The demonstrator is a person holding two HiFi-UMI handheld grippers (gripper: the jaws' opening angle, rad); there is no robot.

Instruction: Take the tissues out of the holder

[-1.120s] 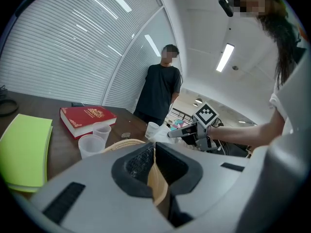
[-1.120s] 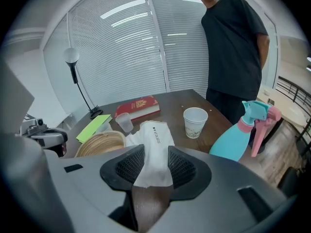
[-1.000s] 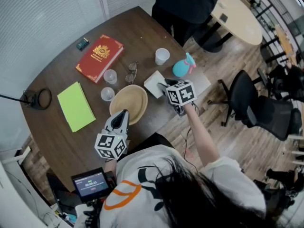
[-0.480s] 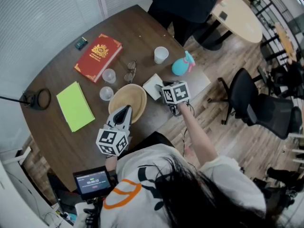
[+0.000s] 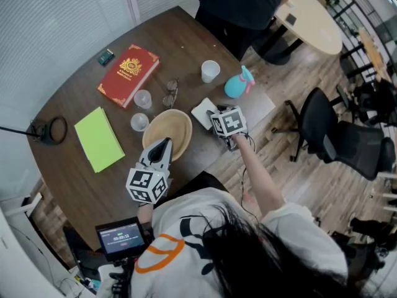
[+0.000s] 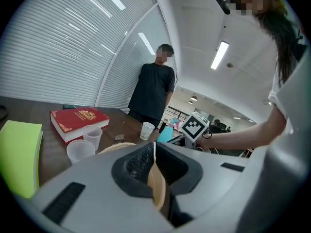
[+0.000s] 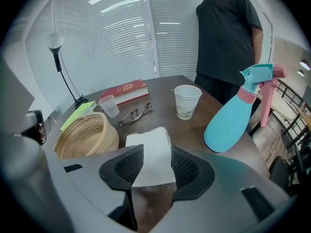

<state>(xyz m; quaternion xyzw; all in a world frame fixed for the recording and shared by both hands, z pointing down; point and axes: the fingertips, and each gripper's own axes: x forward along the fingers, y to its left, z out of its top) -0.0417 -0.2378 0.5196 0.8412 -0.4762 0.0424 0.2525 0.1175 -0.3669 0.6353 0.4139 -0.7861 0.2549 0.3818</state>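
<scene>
- Left claw (image 6: 154, 153) clamps the wicker basket (image 7: 80, 144) rim, apparently to steady it.
- Right claw (image 7: 156, 155) pinches folded tissues (image 7: 148, 140) low over the tabletop (image 7: 160, 113), likely to set them down.

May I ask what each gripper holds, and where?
The left gripper pinches the woven holder at its near rim; the right gripper, the tissues at their near end.
</scene>
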